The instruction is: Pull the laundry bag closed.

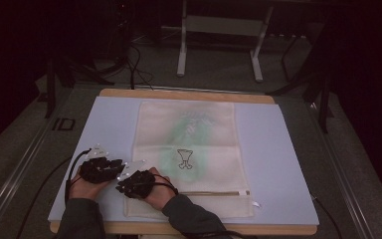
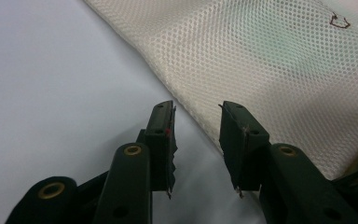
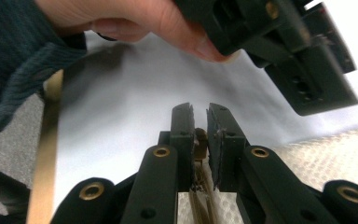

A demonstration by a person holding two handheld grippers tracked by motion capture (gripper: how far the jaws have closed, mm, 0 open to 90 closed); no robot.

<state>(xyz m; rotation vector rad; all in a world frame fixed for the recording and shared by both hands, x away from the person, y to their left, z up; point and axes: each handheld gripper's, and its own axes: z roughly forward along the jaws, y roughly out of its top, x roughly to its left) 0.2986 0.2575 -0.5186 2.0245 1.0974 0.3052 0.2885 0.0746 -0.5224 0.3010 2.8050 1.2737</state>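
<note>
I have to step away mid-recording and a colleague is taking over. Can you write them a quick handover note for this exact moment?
Left hand-held gripper: open, jaws empty, poised at the left edge of the mesh laundry bag, above the mat.
Right hand-held gripper: jaws nearly closed on a small brass-coloured piece, apparently the zipper pull, at the bag's near left corner.
The bag lies flat on the pale mat, something green showing through the mesh; the zipper runs along its near end.
Done: pull apparently gripped.
Left: probably pinch the bag edge with the left, then slide the zipper.
</note>
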